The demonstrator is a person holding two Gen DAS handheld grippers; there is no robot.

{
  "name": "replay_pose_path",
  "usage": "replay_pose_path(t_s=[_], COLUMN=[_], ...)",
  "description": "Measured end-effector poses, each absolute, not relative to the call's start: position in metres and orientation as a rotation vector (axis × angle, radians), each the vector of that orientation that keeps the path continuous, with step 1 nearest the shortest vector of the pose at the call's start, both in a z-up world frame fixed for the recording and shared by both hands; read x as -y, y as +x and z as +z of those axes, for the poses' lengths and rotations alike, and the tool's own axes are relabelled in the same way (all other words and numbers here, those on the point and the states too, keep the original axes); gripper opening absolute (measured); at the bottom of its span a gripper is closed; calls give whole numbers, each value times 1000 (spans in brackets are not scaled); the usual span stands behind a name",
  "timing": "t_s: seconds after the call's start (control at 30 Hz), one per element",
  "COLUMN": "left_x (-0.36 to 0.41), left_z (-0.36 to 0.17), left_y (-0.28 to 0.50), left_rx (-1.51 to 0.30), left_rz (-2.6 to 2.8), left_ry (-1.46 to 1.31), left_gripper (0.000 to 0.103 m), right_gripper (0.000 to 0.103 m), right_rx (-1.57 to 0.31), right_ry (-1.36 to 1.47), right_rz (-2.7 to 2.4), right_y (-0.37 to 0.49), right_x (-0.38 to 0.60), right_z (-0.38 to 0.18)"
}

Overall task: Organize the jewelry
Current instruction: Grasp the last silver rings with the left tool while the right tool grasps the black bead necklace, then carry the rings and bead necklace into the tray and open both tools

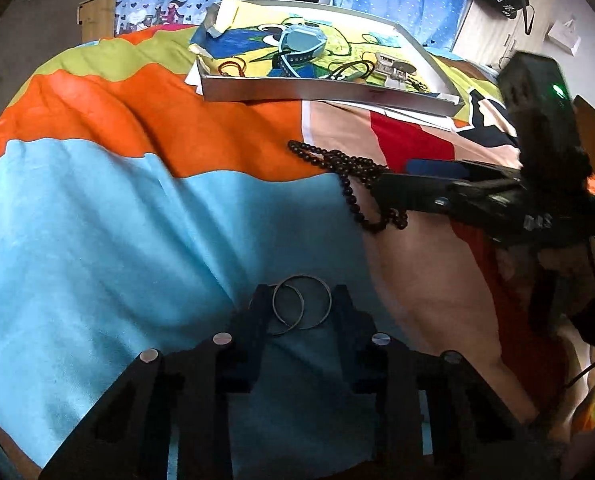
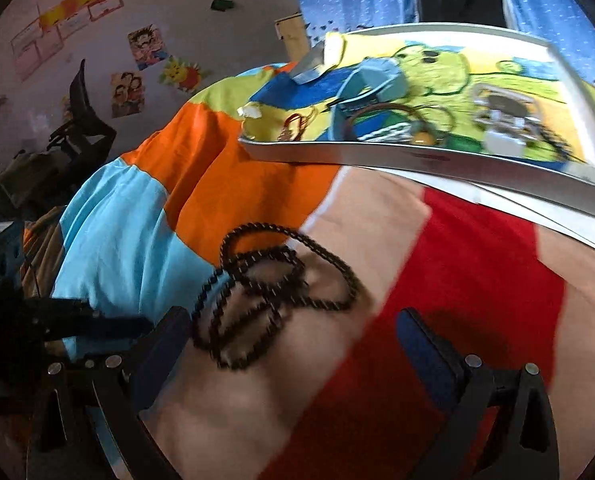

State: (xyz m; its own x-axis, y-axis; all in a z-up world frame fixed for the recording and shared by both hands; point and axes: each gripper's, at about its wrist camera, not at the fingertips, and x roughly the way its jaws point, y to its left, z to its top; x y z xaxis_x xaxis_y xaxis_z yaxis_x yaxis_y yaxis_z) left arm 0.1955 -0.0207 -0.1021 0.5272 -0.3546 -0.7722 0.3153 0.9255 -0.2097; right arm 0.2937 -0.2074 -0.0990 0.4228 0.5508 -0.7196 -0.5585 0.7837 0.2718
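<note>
Two grippers down over jewelry on a colourful bedspread (image 1: 97, 220).
Left gripper (image 1: 299, 306) narrowed around two thin bangles (image 1: 301, 304), pads at their outer edges. Right gripper (image 2: 293, 340) spread wide, empty, over black bead necklace (image 2: 273, 280). Farther off, shallow tray (image 1: 297, 92) holding more pieces.

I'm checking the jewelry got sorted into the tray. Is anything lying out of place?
Yes. A long dark beaded necklace lies in a tangled heap on the patchwork bedspread, outside the shallow white tray. Two thin metal bangles also lie on the bedspread, overlapping, between the left gripper's fingers.
</note>
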Motion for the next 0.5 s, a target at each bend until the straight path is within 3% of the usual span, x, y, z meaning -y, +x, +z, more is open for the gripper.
replay_pose_path(t_s=[0.1,0.23,0.3,0.37,0.5], left_x=[21,17,15,13,8], left_z=[-102,-101,-100,-99,-96], left_y=[193,192,191,190,187], left_rx=[-926,-921,-917,-913,-900], left_rz=[-392,-372,-363,-357,-362], left_ry=[-44,-74,-87,-101,-135], left_gripper=[27,27,26,26,26], right_gripper=[102,91,83,68,55], right_rx=[-930,-949,-944,-943,-930], right_ry=[-16,-25,-18,-16,-20], right_rz=[727,720,713,708,699], right_y=[301,305,304,303,296], right_x=[196,188,189,190,191], right_z=[-105,-112,-111,-111,-109])
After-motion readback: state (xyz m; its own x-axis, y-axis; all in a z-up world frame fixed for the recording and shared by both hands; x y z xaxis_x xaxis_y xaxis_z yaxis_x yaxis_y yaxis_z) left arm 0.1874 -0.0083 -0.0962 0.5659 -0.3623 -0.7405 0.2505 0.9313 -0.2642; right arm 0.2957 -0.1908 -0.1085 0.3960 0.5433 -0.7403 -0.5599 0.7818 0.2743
